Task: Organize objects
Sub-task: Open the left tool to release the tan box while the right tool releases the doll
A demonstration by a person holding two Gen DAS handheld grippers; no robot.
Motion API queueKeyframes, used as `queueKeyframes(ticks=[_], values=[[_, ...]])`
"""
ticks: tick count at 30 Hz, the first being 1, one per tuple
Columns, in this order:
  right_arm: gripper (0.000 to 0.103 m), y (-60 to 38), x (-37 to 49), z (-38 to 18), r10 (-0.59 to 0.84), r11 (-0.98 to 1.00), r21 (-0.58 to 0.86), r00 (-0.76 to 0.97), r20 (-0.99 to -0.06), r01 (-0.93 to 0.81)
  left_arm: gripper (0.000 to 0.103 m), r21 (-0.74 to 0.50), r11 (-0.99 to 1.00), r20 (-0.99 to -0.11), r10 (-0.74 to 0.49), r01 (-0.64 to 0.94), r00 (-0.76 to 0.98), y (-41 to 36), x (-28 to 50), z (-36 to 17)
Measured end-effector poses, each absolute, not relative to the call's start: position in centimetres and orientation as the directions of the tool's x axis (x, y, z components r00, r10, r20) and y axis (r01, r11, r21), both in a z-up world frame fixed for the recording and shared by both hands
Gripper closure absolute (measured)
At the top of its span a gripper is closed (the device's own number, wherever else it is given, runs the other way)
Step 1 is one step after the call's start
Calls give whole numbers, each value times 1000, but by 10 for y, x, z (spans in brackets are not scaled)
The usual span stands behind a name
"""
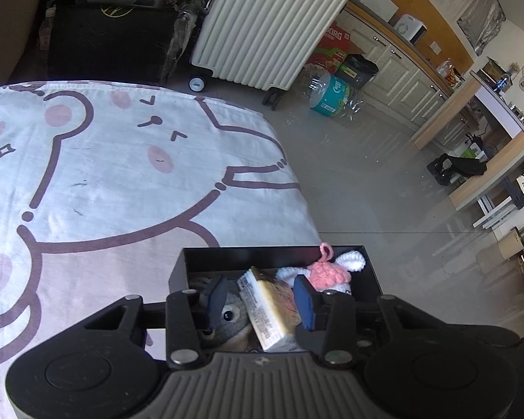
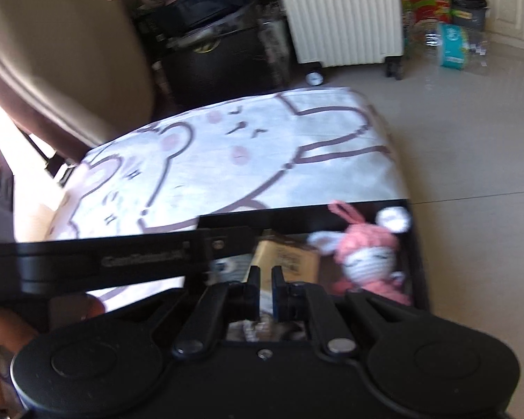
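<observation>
You see a white cloth table cover (image 1: pixel 129 181) printed with brown-outlined, pink-cheeked cartoon bears, a black rectangular box (image 1: pixel 279 256), a pink-and-white crocheted bunny doll (image 2: pixel 366 255), and a cream ribbed suitcase (image 1: pixel 269 24).

Bed (image 1: pixel 129 174): covered by white sheet with brown-outlined cartoon bear print. Resting on it, at its near corner: one black open-topped box (image 1: pixel 188 262) holding small items, overhanging toward the floor (image 1: pixel 366 181)
</observation>
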State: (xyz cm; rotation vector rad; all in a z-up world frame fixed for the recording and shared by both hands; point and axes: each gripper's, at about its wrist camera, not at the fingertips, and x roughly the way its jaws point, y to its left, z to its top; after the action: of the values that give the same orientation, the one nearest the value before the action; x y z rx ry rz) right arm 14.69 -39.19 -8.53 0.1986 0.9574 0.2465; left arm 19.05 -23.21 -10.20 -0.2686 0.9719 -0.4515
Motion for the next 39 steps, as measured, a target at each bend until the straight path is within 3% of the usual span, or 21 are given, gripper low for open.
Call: queueKeyframes(ticks=[6,16,30,39], values=[[96,-362,157,-100,208,976,145,510,-835,-161,62,-411,876,-731,-482,253,483,-224,191,-99],[96,-359,163,-109,194,980,142,494,-847,-140,65,-381,884,-750,-467,271,468,-217,190,-99],[94,-386,143,-77,132,985,170,580,-804,11,65,-266,917,-769,-389,299,507,-208,176,-80],[84,-389,119,-49,53,989,127,634,-772,72,63,-200,936,-779,-331,289,533,-194,159,-62]])
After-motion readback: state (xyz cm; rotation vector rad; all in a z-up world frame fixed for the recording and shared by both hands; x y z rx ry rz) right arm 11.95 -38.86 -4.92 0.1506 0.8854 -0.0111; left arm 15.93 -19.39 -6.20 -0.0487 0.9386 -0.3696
